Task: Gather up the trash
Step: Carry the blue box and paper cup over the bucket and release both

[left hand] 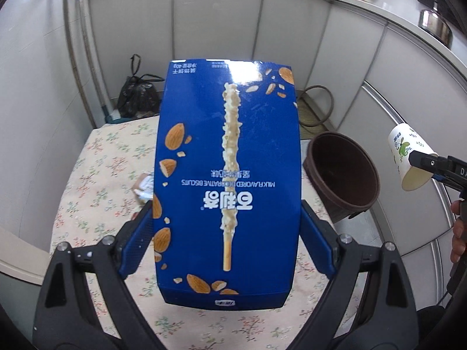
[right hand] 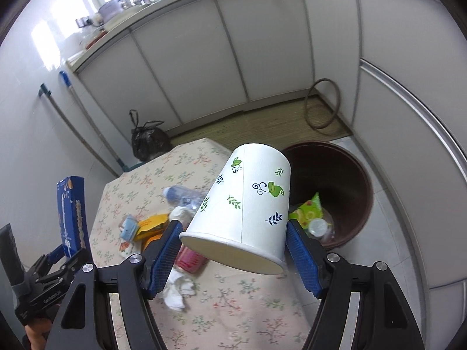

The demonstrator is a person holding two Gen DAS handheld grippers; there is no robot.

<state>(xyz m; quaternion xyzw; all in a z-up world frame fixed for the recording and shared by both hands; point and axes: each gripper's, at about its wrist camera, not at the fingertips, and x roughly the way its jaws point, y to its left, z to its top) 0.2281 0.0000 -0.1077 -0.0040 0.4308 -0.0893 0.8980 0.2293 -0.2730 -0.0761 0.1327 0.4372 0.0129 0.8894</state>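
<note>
Left wrist camera looking steeply down, close behind blue box [left hand: 227, 175]. Right wrist camera likewise, behind paper cup [right hand: 242, 207]. Both sharing floral table [left hand: 96, 175], brown bin [right hand: 344, 175].

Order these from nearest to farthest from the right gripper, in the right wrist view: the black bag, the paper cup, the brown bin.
1. paper cup: held between the right gripper fingers.
2. brown bin: just behind the cup, on the floor to the right.
3. black bag: beyond the table's far corner, by the wall.

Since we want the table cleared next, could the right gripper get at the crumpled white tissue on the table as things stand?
Probably not yet: the right gripper is shut on the paper cup, which would block the tissue.
</note>
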